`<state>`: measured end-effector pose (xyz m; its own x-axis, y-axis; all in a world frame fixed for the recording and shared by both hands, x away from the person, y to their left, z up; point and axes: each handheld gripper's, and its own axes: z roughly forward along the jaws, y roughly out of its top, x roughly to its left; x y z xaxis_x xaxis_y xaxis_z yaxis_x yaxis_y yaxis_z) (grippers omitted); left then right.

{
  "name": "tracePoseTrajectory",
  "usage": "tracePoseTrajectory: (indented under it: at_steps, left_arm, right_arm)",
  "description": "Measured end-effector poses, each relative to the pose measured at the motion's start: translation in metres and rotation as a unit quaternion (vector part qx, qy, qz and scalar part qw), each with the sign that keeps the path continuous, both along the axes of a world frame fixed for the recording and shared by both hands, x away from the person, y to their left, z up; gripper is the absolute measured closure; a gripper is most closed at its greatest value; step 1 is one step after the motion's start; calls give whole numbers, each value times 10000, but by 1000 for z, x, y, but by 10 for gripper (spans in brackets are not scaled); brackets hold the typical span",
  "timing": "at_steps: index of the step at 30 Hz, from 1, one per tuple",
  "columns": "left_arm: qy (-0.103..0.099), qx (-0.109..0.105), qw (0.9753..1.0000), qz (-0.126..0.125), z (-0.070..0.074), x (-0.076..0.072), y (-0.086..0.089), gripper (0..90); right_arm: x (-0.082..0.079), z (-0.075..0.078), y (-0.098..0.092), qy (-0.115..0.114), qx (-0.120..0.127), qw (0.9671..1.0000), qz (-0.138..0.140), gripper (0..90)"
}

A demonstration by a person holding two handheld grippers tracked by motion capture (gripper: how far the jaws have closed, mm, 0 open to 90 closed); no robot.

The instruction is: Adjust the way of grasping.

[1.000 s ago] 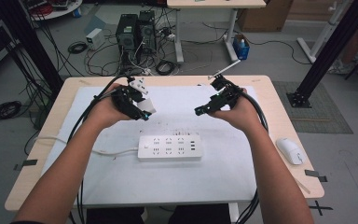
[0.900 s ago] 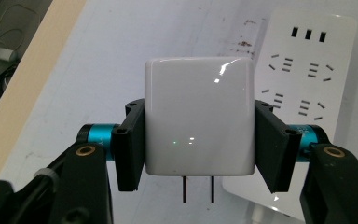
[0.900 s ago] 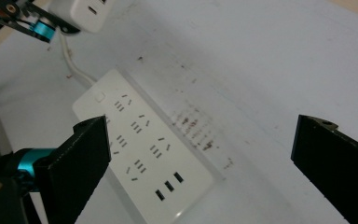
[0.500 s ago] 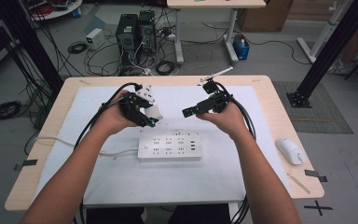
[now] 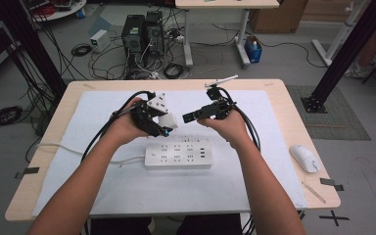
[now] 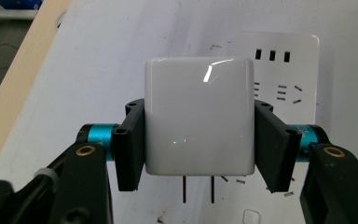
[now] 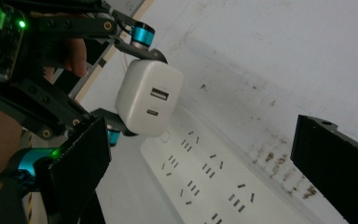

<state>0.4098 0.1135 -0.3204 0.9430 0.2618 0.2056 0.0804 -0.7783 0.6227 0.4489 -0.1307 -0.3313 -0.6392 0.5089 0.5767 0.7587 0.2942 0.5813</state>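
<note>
The left gripper is clamped on a white charger block: its two black jaws press flat against the block's opposite sides, and two metal prongs project from the block's lower face, pointing down toward the surface below. In the right gripper view the same charger block shows its port face — one rectangular port above one smaller oval port — turned toward the right gripper. In the high view the left gripper hangs above the table with the block at its tip.

Directly below and just ahead of the left gripper lies a white power strip, its socket slots visible past the block's right edge. In the high view the power strip lies lengthwise between the two forearms, on the person's side of both grippers, with its white cord running off past the left forearm.

The right gripper stands apart — jaws wide, nothing between them — and points at the left gripper from close by. In its own view the right gripper frames the strip's sockets between its jaws.

Both work over a white mat on a wooden table. A white computer mouse rests well beyond the right forearm, near the table edge.
</note>
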Motion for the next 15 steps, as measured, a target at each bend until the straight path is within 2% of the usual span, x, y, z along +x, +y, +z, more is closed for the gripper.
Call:
tracePoseTrajectory:
  at_steps: [6,15]
  left_arm:
    - [-139,-74,9999,-60,-1,-3,-3,425]
    - [-282,-73,9995,-143,-3,-7,-8,426]
  right_arm:
    - [2,-4,8,178,251,9995,21,43]
    - [4,-13,18,397,358,9986,48,60]
